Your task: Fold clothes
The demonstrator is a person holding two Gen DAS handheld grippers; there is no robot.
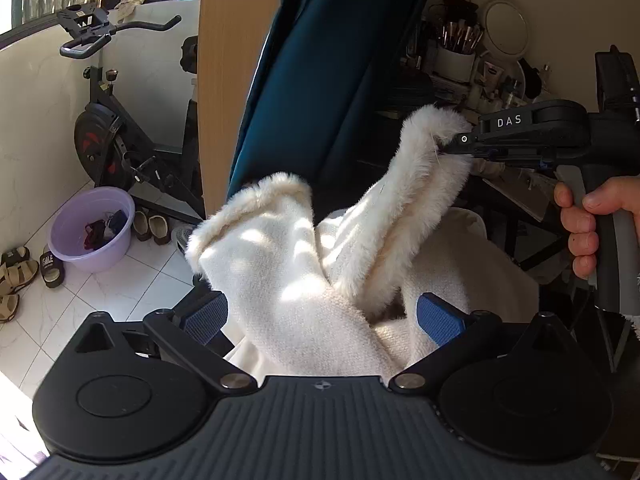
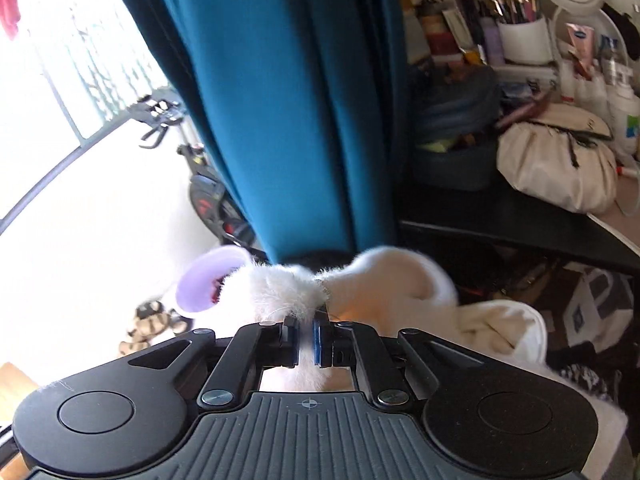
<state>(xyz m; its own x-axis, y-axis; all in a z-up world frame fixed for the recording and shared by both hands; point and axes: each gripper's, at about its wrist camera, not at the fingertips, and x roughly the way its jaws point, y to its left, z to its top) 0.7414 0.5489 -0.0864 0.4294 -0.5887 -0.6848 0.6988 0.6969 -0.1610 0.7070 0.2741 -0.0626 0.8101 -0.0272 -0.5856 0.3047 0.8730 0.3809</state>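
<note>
- A cream-white garment with fluffy fur trim (image 1: 296, 280) is seen at the centre of the left wrist view, draped up between the wide-spread blue pads of the left gripper (image 1: 323, 318)
- The left gripper's jaws are held apart; the cloth lies between the pads, and no pressing on it by either pad can be made out
- One fur-trimmed end of the garment is lifted toward the upper right of that frame, where it is pinched at the tip of the right gripper (image 1: 454, 145)
- The grey handle of the right gripper is gripped by a person's hand (image 1: 586, 228) at the right edge of the frame
- In the right wrist view, the right gripper (image 2: 306, 342) is shown low at centre with its jaws drawn together, clamped on a tuft of the white fur trim (image 2: 288, 288)
- More of the garment is seen bunched to the lower right of that frame
- A teal curtain (image 2: 280, 100) is hung down the middle of both views
- An exercise bike (image 1: 116, 128) is stood at the left of the left wrist view, on a white tiled floor (image 1: 132, 280)
- A lilac plastic basin (image 1: 92, 228) holding dark clothes is placed on the tiles, with sandals (image 1: 16, 276) and slippers (image 1: 152, 226) beside it
- A cluttered dressing table (image 2: 520, 216) is seen at the right, bearing a cup of makeup brushes (image 2: 520, 36), a round mirror (image 1: 506, 26) and a beige bag (image 2: 556, 164)
</note>
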